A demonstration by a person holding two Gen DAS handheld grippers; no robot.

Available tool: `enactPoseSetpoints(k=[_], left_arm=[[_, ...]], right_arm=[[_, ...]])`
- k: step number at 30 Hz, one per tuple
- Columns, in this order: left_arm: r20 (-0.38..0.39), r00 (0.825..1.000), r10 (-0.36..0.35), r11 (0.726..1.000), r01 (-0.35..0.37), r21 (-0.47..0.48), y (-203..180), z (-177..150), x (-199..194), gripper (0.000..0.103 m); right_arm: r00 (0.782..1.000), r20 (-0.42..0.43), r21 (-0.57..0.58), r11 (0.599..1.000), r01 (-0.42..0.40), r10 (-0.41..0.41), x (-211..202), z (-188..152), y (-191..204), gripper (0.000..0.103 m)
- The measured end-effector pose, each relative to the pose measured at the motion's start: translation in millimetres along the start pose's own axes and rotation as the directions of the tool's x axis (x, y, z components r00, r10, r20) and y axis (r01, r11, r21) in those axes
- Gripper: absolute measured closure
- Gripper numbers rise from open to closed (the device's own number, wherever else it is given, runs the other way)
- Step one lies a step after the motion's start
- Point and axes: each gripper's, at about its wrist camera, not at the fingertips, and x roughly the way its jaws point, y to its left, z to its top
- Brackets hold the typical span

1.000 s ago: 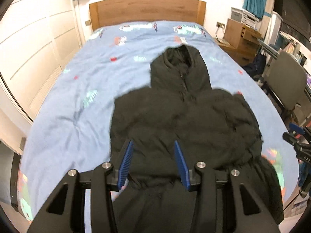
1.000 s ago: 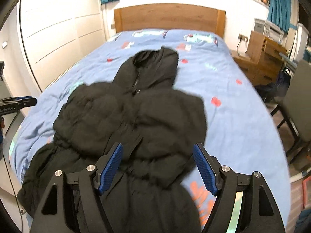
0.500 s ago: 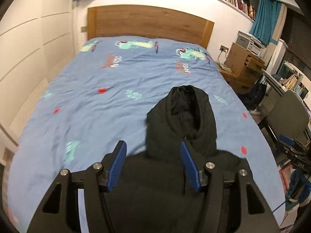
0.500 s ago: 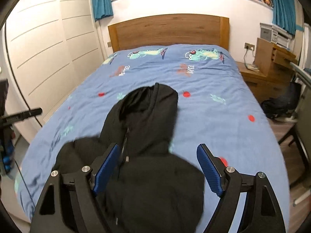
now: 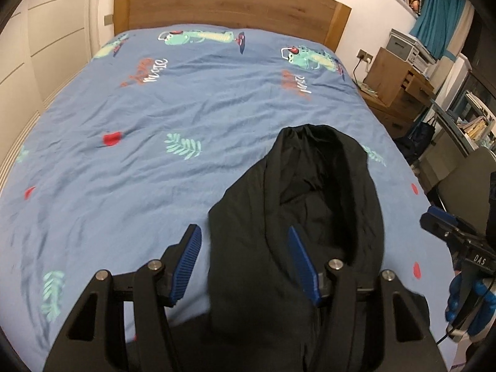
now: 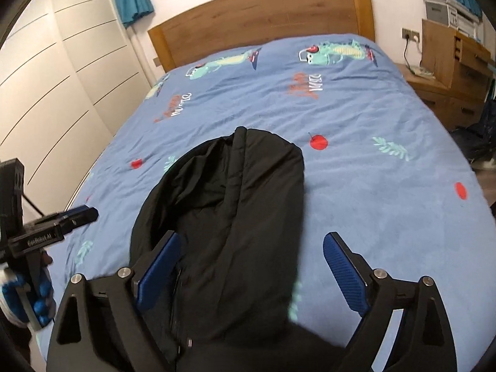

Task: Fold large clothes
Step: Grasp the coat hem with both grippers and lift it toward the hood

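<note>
A black padded jacket lies on the blue patterned bed cover [image 5: 173, 117], its hood [image 5: 322, 192] pointing toward the headboard. My left gripper [image 5: 245, 235] hovers open over the hood's left edge, and its blue pads [image 5: 189, 257] press on nothing. My right gripper [image 6: 252, 241] hangs above the hood [image 6: 235, 192] with its jaws opening; the hood's right side shows between them, but the pads are clear of it. Each gripper appears at the edge of the other's view: the right gripper [image 5: 440, 220] and the left gripper [image 6: 77, 214]. The jacket's body is hidden below both frames.
A wooden headboard [image 5: 229, 3] closes the far end of the bed. White wardrobe doors [image 6: 62, 86] run along the left side. On the right stand wooden bedside drawers [image 5: 400, 86], a printer [image 5: 409, 46] and a chair [image 5: 458, 179].
Both grippers have travelled up the bed from over the jacket's body to over its hood. Both sets of jaws stand wider than before.
</note>
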Motion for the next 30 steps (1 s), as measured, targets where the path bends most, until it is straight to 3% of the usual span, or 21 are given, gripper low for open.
enactPoseSetpoints(k=[6, 9, 17, 18, 19, 20, 21, 22, 25, 30], left_arm=[[-0.016, 1.000, 0.003, 1.000, -0.003, 0.024, -10.0, 11.1, 57.9, 0.046], [-0.026, 0.999, 0.044, 0.997, -0.042, 0.057, -14.1, 9.6, 82.1, 0.046], [-0.125, 0.990, 0.058, 0.998, -0.060, -0.009, -1.1, -3.3, 132.5, 0.047], [-0.130, 0.990, 0.048, 0.999, -0.051, -0.018, -0.6, -5.9, 135.3, 0.053], [-0.131, 0.991, 0.040, 0.999, -0.043, -0.017, -1.0, -7.1, 136.0, 0.061], [-0.140, 0.990, 0.026, 0.999, -0.029, -0.016, -1.8, -9.4, 136.6, 0.080], [-0.145, 0.989, 0.023, 1.000, -0.026, -0.017, -2.2, -11.3, 135.9, 0.086], [-0.140, 0.990, 0.022, 1.000, -0.024, -0.016, -2.5, -13.2, 132.8, 0.088], [-0.120, 0.993, 0.021, 1.000, -0.023, -0.018, -4.5, -17.0, 116.0, 0.092], [-0.069, 0.998, 0.011, 1.000, -0.013, -0.022, -11.8, -25.9, 67.0, 0.093]], right_arm=[[0.999, -0.031, 0.073, 0.997, -0.007, 0.010, 61.5, 12.0, -13.1, 0.007], [0.998, -0.055, 0.090, 0.996, -0.005, 0.010, 86.9, 12.5, -18.7, 0.006], [0.992, -0.126, 0.124, 0.992, -0.008, 0.024, 133.2, 7.3, -25.6, 0.004], [0.990, -0.137, 0.125, 0.992, -0.011, 0.028, 137.5, 6.2, -25.8, 0.011], [0.989, -0.145, 0.119, 0.993, -0.021, 0.038, 140.9, 5.3, -25.0, 0.037], [0.987, -0.154, 0.108, 0.993, -0.035, 0.051, 142.9, 4.6, -23.2, 0.052], [0.985, -0.162, 0.100, 0.994, -0.040, 0.056, 142.9, 3.9, -21.2, 0.068], [0.986, -0.158, 0.081, 0.996, -0.044, 0.056, 139.3, 2.3, -17.8, 0.079], [0.988, -0.138, 0.048, 0.997, -0.058, 0.064, 120.9, 0.6, -10.2, 0.088], [0.993, -0.083, -0.033, 0.995, -0.092, 0.089, 71.5, -1.1, 9.6, 0.090]])
